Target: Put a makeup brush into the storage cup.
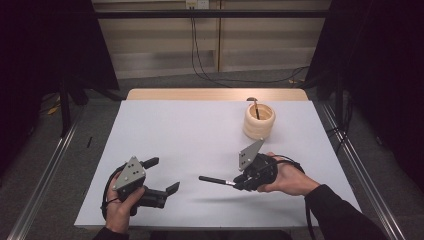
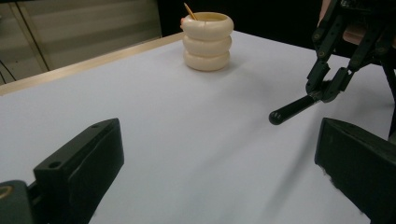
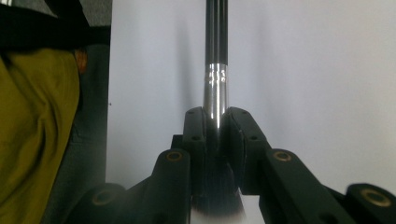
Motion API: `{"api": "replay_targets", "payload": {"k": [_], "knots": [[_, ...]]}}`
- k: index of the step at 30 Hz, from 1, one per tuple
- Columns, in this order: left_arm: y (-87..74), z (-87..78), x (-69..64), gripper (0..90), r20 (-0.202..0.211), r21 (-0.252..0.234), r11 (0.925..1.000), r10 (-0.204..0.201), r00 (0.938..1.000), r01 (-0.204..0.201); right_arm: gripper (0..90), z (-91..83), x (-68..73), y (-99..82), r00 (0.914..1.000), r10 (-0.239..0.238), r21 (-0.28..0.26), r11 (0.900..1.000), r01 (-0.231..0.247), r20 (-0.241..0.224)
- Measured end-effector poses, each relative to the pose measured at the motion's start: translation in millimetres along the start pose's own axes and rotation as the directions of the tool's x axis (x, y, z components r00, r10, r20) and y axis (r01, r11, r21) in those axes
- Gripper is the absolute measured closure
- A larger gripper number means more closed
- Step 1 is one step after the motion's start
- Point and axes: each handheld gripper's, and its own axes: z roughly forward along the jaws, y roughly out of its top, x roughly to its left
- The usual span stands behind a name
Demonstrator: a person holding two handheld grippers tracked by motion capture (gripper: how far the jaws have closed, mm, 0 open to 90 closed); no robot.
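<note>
The right gripper [image 1: 239, 183] is pinching a slim makeup brush [image 1: 216, 180] with a black handle and a shiny metal ferrule, its jaws pressed against the ferrule end so that the handle juts out level toward the left, just above the white worktop [image 1: 190, 130]. In the right gripper view the brush [image 3: 215, 70] runs straight up from between the jaws, and a tuft of dark bristles seems to show below them.

The left gripper [image 1: 161, 175] rests near the left front of the worktop with its jaws spread and nothing between them.

Far right on the worktop stands a cream holder made of three stacked rings [image 1: 259, 121], with a thin stick leaning inside it; it is well apart from the brush.

My reading is that the carrying step is in hand: the brush is lifted and held, and the holder looks like its destination. The next move would call for swinging the hand toward the far right, tipping the brush upright, and lining it over the holder's opening without striking the rim or the stick.

No brand, label or legible writing can be made out; faint marks on the ferrule are too blurred to read.
</note>
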Motion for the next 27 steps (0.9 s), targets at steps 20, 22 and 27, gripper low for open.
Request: {"api": "replay_targets", "payload": {"k": [20, 22, 27], "knots": [[16.8, 26.6, -9.5, 2.0, 0.176, 0.177, 0.9758, 0.097, 0.9796, -0.129, 77.3, 6.5, 2.9, 8.6, 0.9993, -0.027, 0.099, 0.9947, 0.029, -0.028], [18.4, 30.0, -10.8, 2.0, 0.192, 0.194, 0.9713, 0.099, 0.9763, -0.137, 77.3, 7.6, 3.2, 9.1, 0.9988, -0.032, 0.109, 0.9934, 0.036, -0.038], [22.8, 38.6, -14.3, 2.4, 0.249, 0.258, 0.9485, 0.119, 0.9611, -0.184, 77.3, 10.1, 3.2, 11.3, 0.9976, -0.052, 0.121, 0.9910, 0.057, -0.046]]}}
